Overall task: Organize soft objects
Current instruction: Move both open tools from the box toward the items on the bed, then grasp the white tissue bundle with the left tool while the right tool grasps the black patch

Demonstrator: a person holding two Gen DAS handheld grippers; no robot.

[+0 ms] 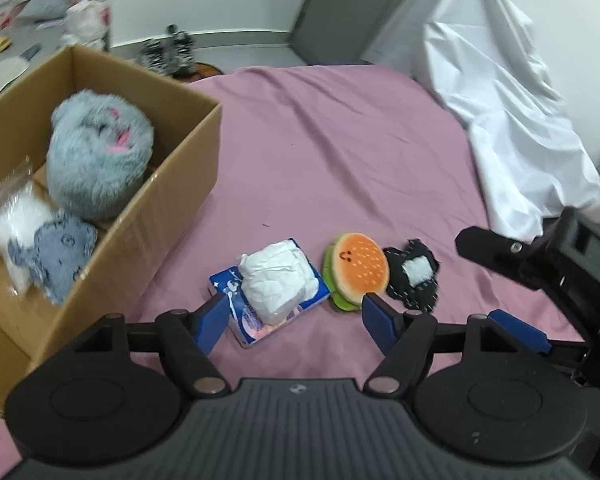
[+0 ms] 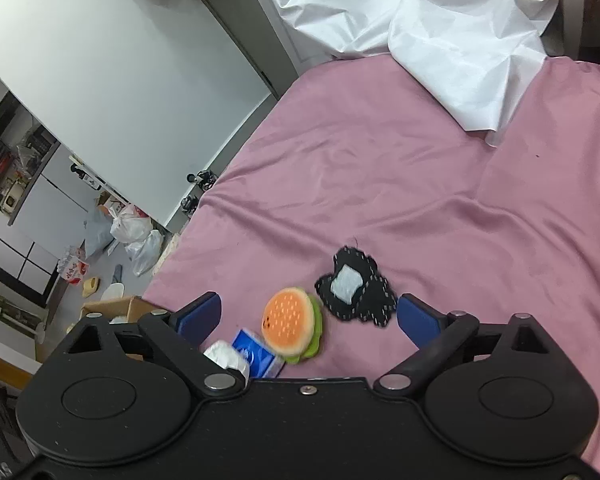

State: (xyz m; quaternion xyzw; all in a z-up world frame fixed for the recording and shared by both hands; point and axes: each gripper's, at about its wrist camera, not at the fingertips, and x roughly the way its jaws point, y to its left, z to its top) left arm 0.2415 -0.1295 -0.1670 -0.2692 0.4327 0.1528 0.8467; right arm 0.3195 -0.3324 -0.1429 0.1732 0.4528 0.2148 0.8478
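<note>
Both tools, left (image 1: 292, 322) & right (image 2: 308, 320), released w/ nothing held; round plush burger (image 1: 356, 266), fuzzy grey ball (image 1: 100, 156) in cardboard box (image 1: 172, 184).

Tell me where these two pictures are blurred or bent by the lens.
Left wrist view: motion blur smears the grey plush and clear bag in the cardboard box; the tissue pack stays fairly sharp; fisheye curves the far wall. Right wrist view: the burger plush is slightly smeared, the black patch crisper; the pink sheet edges bow strongly; light is even.
</note>
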